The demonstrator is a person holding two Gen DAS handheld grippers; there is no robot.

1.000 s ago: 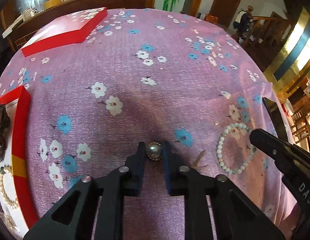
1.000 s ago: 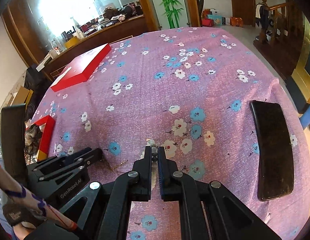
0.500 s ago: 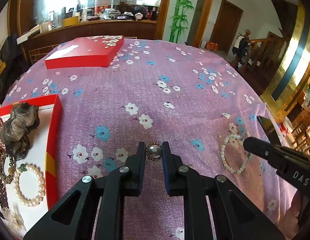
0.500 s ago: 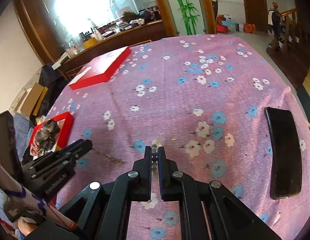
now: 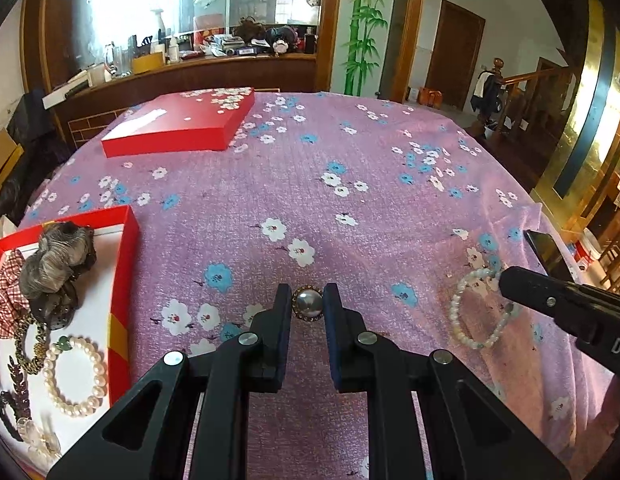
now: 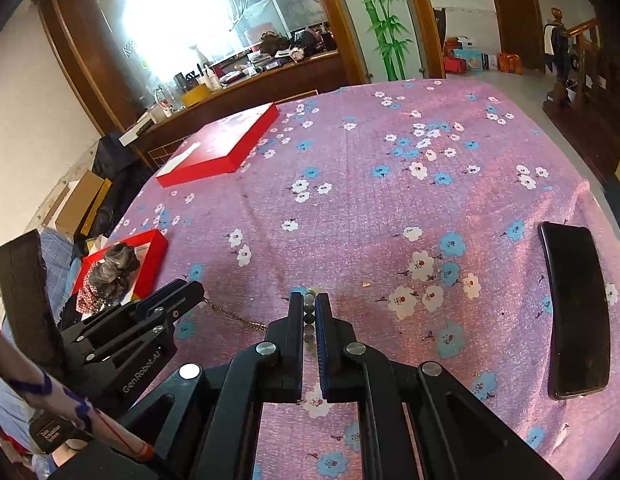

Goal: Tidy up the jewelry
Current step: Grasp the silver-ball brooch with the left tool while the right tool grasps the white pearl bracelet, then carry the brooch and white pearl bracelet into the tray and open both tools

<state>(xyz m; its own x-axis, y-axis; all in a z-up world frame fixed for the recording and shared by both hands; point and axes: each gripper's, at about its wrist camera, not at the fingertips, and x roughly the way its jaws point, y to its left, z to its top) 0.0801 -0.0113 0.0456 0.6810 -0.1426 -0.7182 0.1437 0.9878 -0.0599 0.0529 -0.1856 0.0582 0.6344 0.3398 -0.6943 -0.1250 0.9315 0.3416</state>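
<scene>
Pearl brooch — round, glossy, gold-rimmed — sits pinched between the left gripper pads, raised over the purple floral tablecloth. Only the left wrist view looks into the open red box: white pearl bracelet, checked and grey scrunchies. Right gripper is clamped on a bead bracelet; its own view shows just a few grey-green beads between the jaws, plus a thin gold chain trailing from the left gripper and a flat black phone. Closed red lid lies farther back.
</scene>
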